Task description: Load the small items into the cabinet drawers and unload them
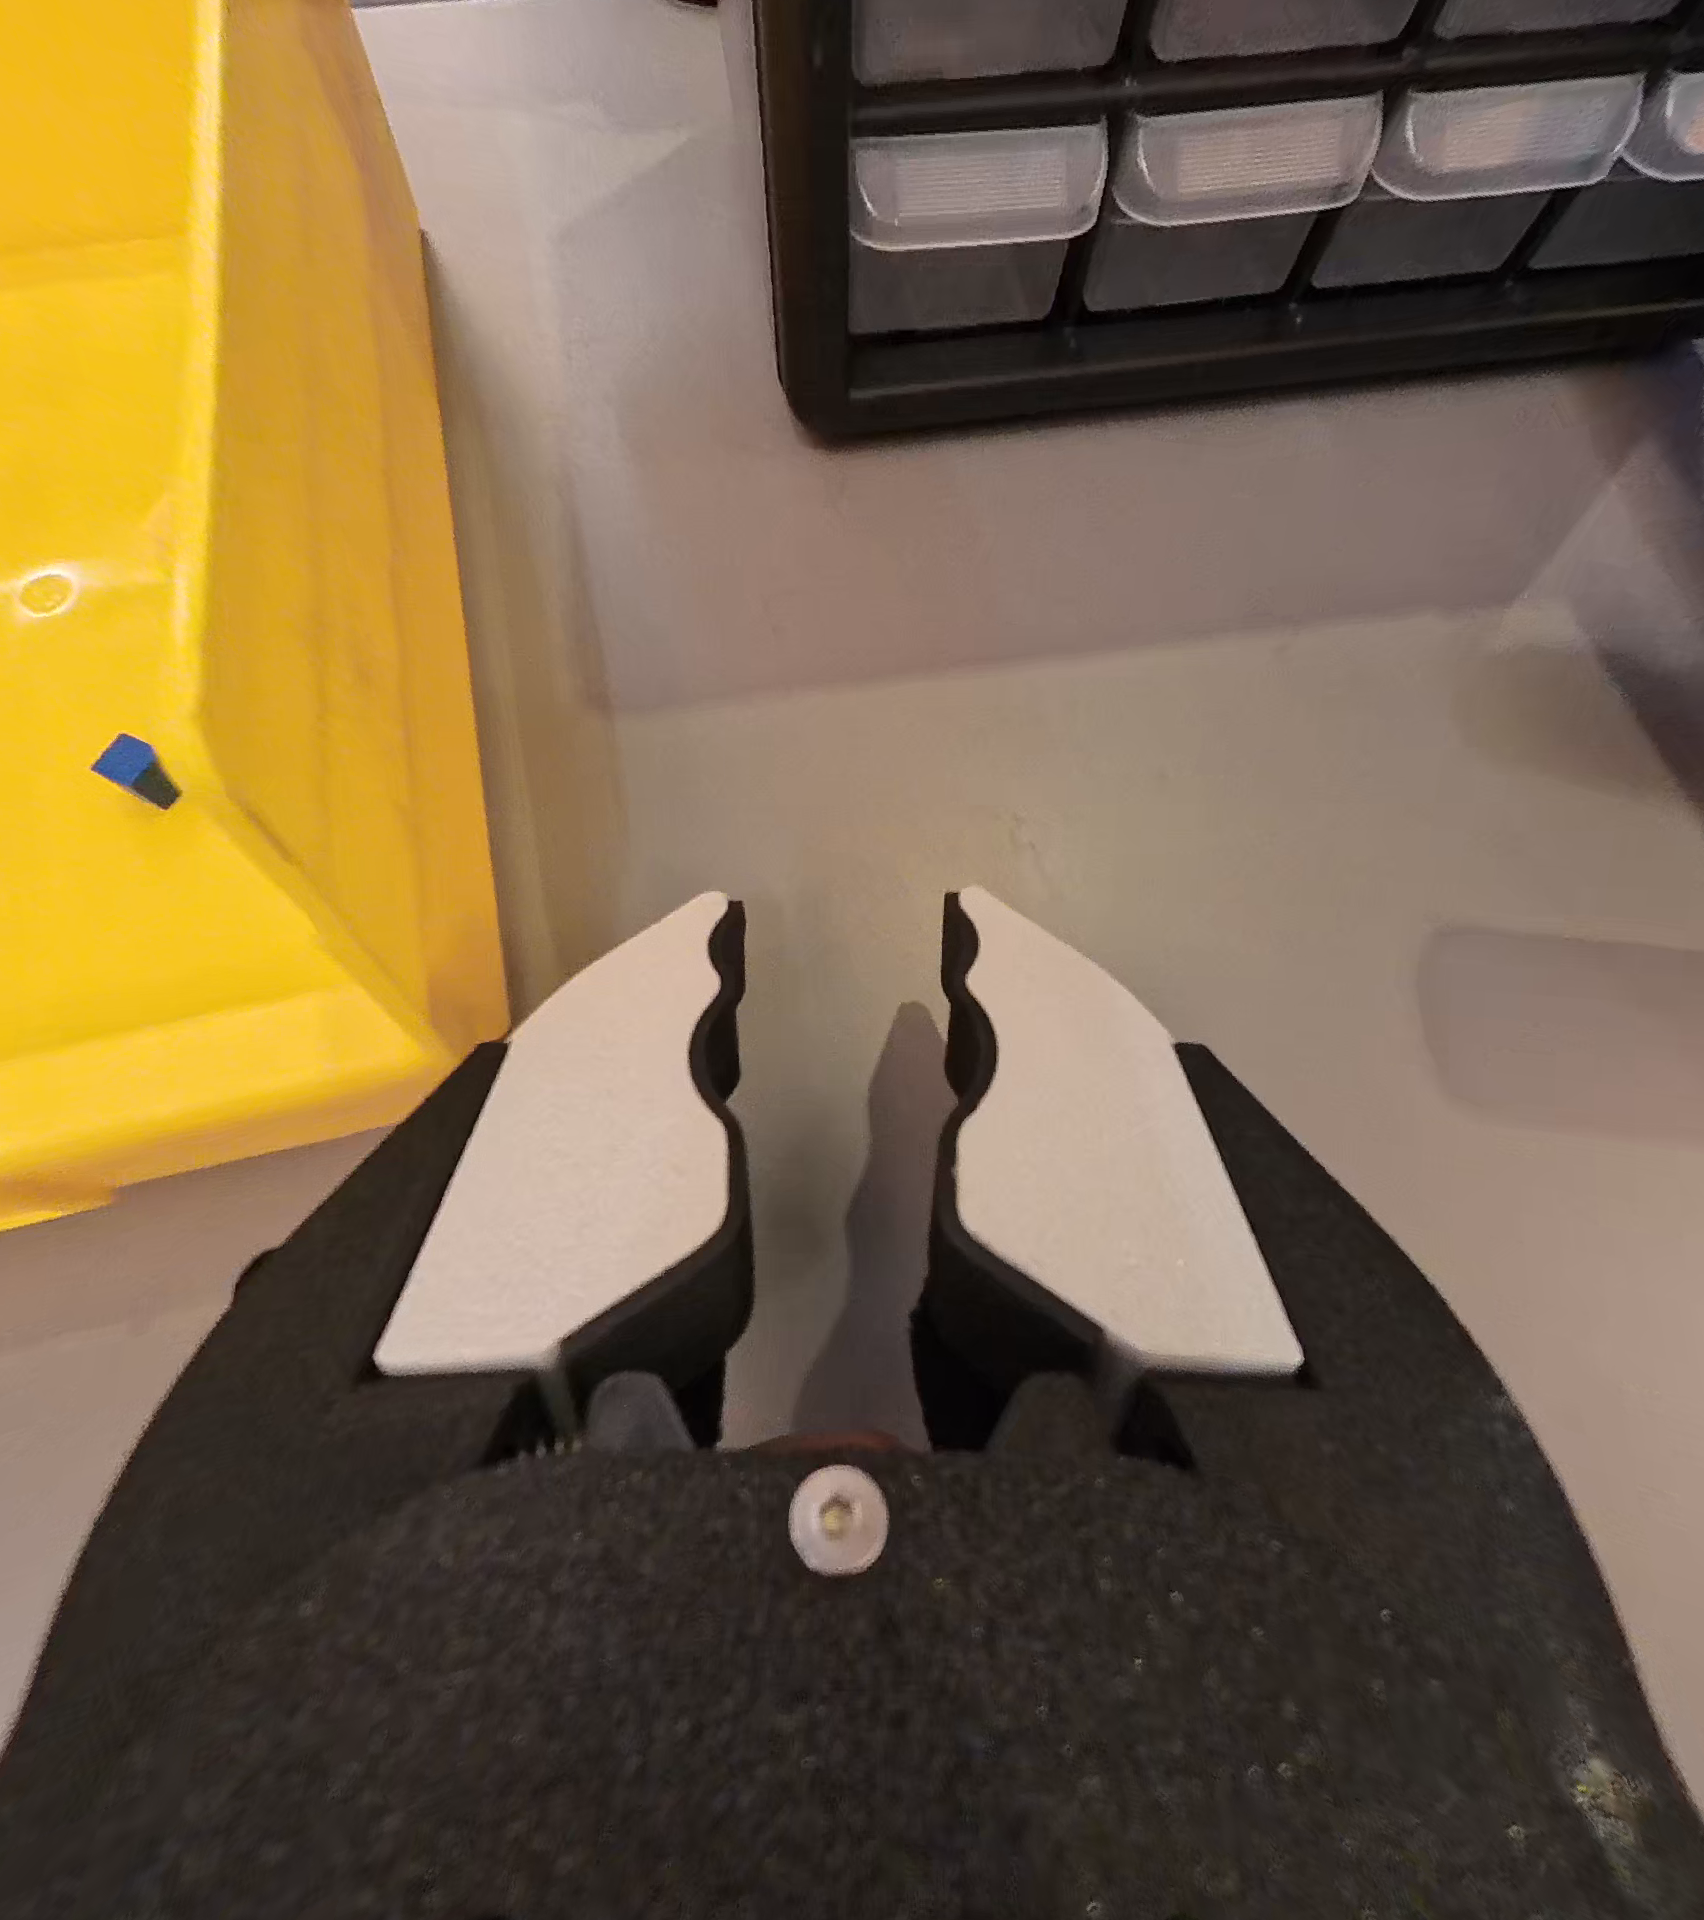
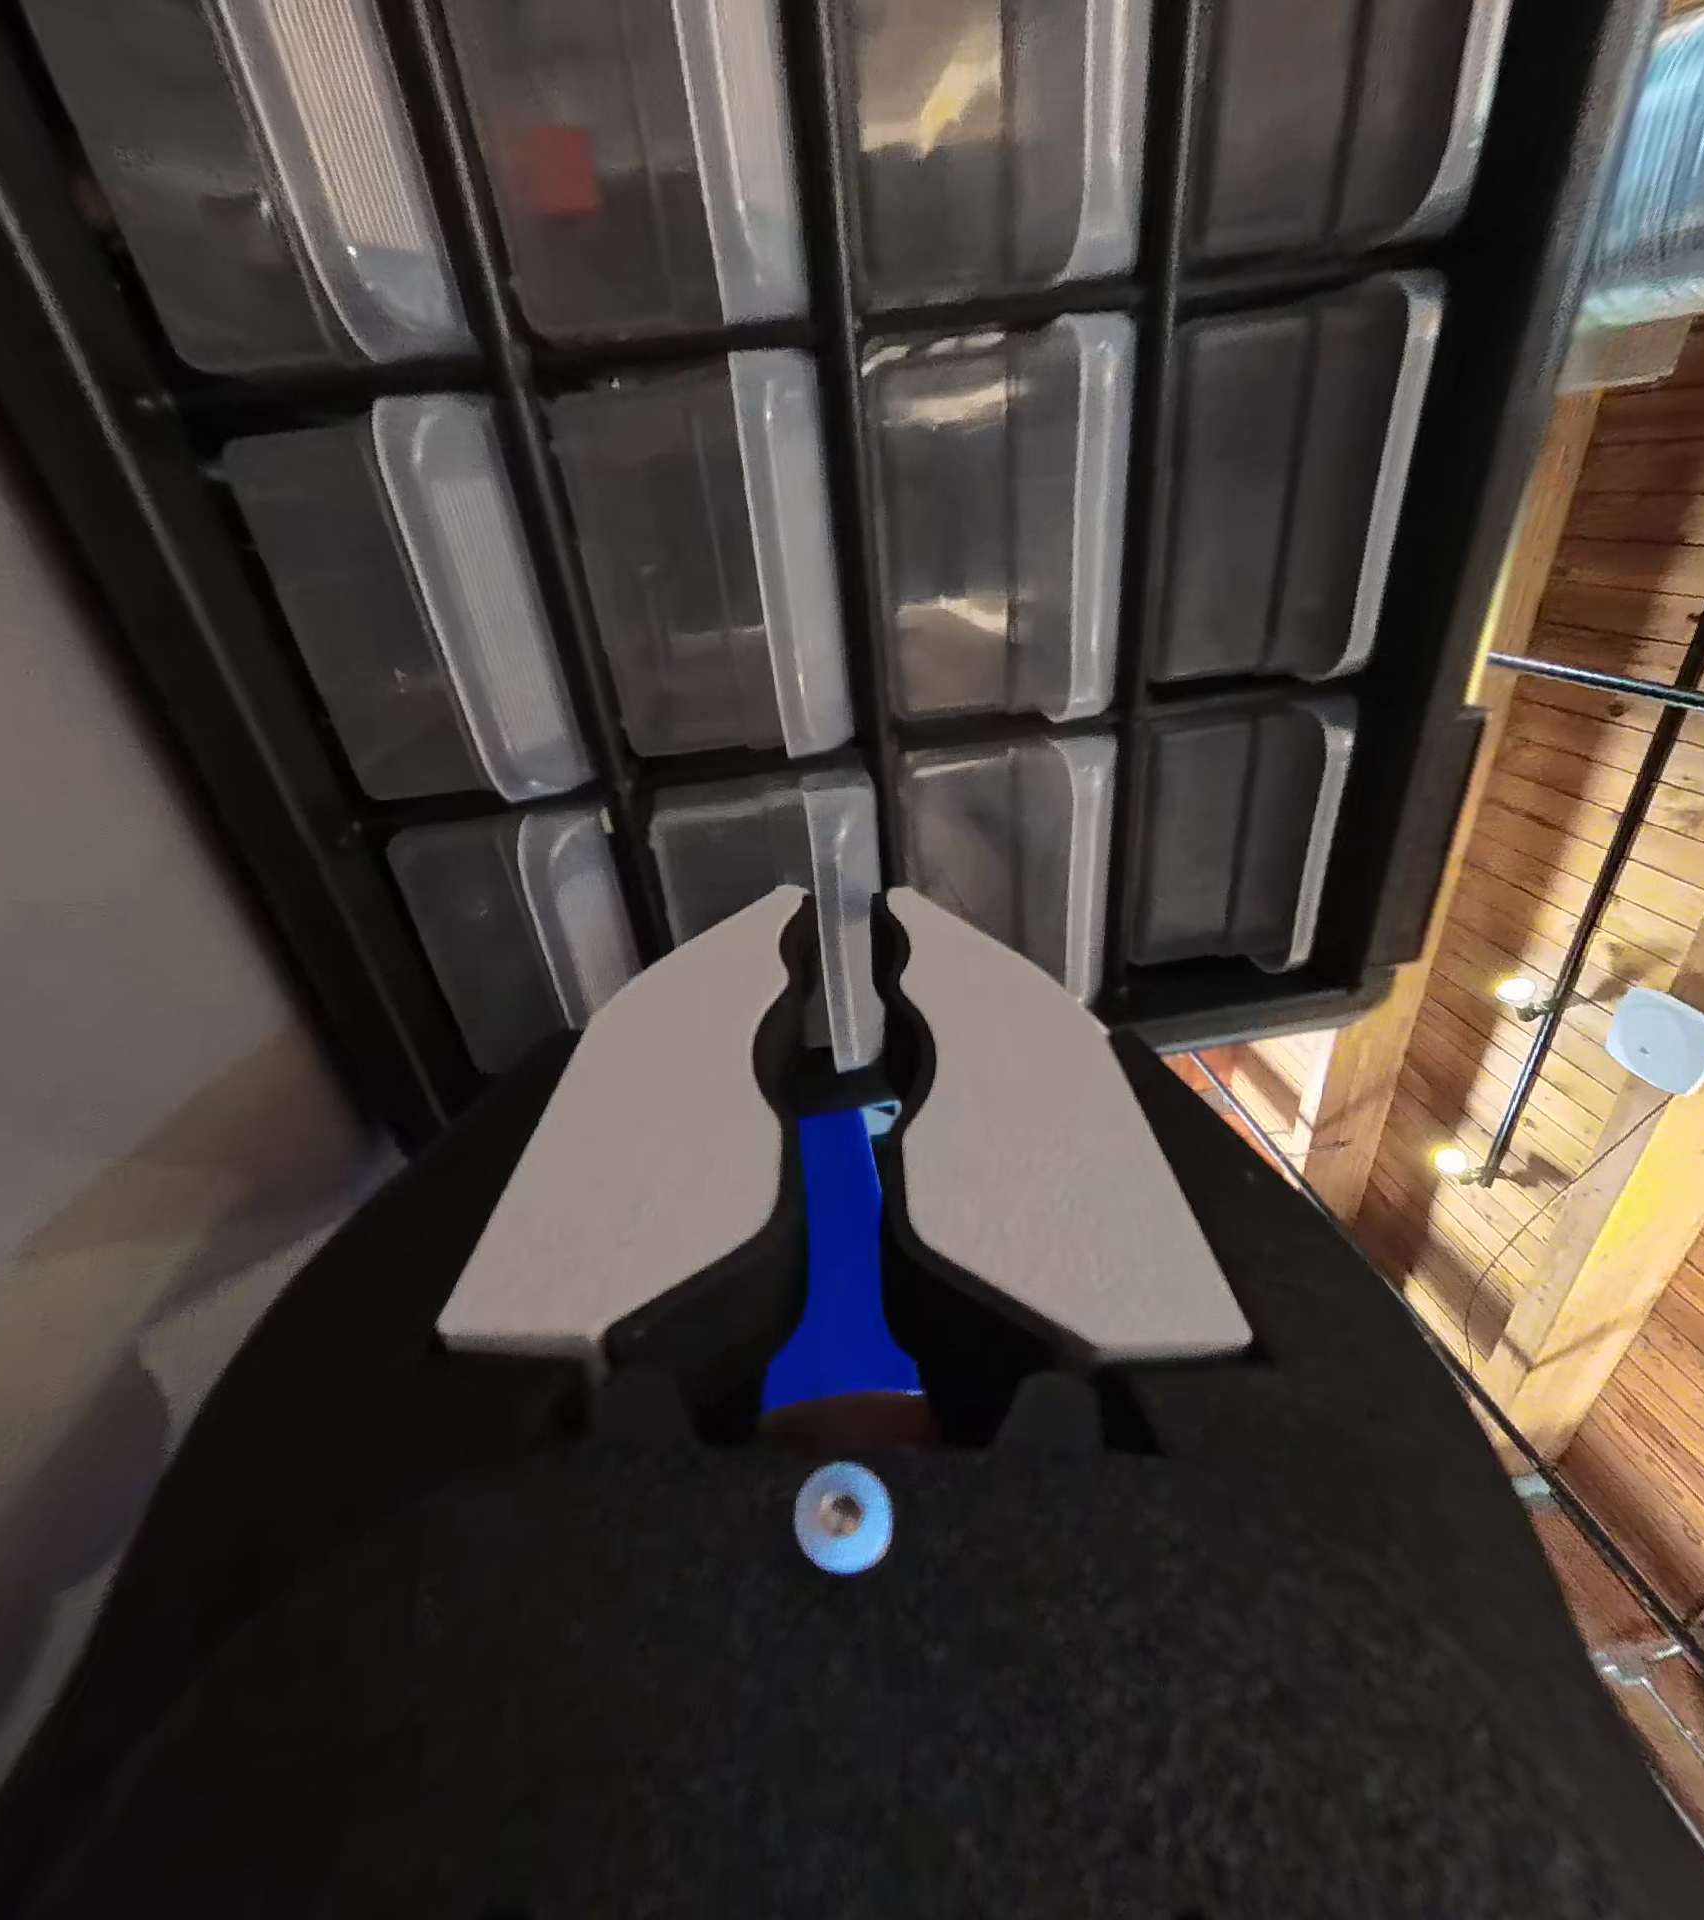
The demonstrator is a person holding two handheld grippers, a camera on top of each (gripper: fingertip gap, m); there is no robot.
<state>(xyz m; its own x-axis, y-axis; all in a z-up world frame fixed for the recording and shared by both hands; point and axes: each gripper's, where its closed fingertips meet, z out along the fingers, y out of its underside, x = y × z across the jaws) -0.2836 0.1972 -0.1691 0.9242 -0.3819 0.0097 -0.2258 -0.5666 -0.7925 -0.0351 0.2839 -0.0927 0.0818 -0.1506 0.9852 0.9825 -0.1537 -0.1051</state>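
- Left gripper [image 1: 843,914], white fingers on a black body, is over the pale grey table [image 1: 1139,831] with its fingers spread apart and nothing between them.
- Just to its left sits a big yellow plastic bin [image 1: 328,623], and a small blue-and-black block [image 1: 134,770] lies on the bin's floor near the right wall.
- The black-framed cabinet of clear plastic drawers [image 1: 1243,364] stands farther back on the table, well clear of that gripper.
- Right gripper [image 2: 848,914] is right up against the cabinet, fingers pinched onto the clear pull tab of a drawer [image 2: 843,935] in the nearest row.
- Something blue [image 2: 837,1247] shows in the gap behind the right fingers; can't tell what it is.
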